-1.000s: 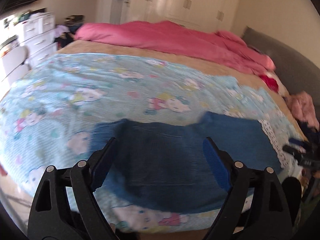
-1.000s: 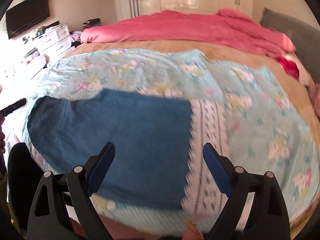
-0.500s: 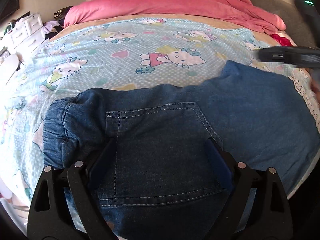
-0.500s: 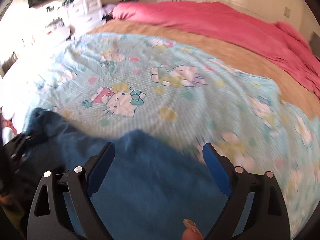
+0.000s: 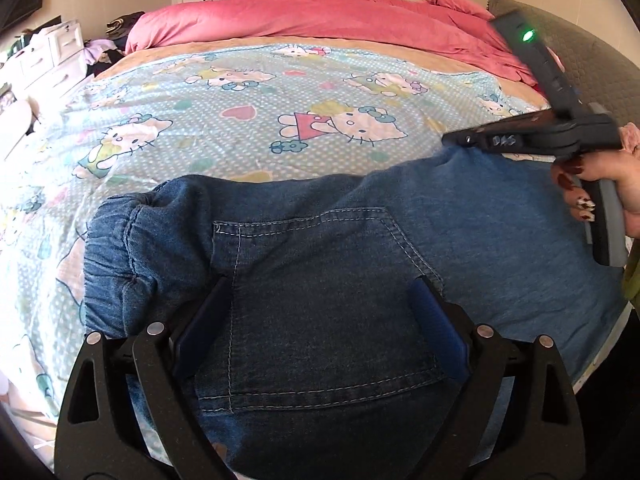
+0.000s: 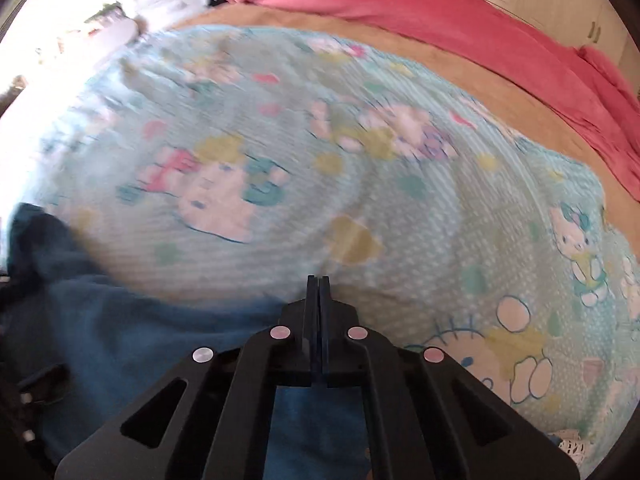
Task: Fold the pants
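Note:
Blue denim pants [image 5: 328, 280] lie flat on the cartoon-print sheet [image 5: 240, 120], elastic waistband at the left, back pocket up. My left gripper [image 5: 320, 308] is open, its fingers resting on the denim either side of the pocket. My right gripper [image 6: 319, 284] has its jaws closed together at the far edge of the pants [image 6: 140, 340]; it seems to pinch the denim edge. It also shows in the left wrist view [image 5: 452, 140], at the pants' far right corner.
A pink duvet [image 5: 328, 12] lies bunched along the back of the bed. A grey headboard [image 5: 592, 68] is at the right. White drawers [image 5: 52, 56] stand at the left. The bed's near edge runs just under the pants.
My left gripper has come down low over the pants and settled on the pocket. My right gripper has swung to the pants' far edge and closed from wide open.

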Tool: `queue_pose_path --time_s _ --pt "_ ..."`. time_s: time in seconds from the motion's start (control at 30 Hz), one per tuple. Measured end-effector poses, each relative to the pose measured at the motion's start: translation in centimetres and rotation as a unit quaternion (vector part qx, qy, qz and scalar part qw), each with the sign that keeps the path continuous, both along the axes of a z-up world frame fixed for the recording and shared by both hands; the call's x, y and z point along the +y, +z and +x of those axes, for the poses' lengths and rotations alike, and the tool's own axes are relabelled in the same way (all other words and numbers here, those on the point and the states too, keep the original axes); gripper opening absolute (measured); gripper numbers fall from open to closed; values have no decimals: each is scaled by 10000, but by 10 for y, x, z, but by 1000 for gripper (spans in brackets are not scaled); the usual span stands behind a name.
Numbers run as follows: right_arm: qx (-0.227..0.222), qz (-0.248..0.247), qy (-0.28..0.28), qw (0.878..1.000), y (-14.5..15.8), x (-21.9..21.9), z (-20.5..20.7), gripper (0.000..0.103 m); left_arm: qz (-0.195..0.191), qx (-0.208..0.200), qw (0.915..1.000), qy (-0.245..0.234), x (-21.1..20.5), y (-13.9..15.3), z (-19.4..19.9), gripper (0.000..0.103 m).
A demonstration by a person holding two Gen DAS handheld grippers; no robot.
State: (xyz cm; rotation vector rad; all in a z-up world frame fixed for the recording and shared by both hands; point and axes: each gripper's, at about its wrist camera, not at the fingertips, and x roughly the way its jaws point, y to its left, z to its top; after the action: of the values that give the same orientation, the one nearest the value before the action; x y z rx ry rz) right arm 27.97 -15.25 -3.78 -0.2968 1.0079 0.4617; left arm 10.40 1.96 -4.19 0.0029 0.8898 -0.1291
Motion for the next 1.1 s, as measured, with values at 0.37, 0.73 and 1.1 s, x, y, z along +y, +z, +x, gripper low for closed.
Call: queue_pose_path --time_s 0.37,0.73,1.1 --pt "-766 1147 -734 9877 71 -111 -96 50 -162 -161 9997 42 2 7 -4 88" --pt "-888 693 -1015 9884 52 -147 -191 87 -354 -561 9978 -22 -12 48 -38 93" --pt "-982 610 -647 9912 53 -109 -226 92 -301 -503 9976 -377 -43 49 -58 93"
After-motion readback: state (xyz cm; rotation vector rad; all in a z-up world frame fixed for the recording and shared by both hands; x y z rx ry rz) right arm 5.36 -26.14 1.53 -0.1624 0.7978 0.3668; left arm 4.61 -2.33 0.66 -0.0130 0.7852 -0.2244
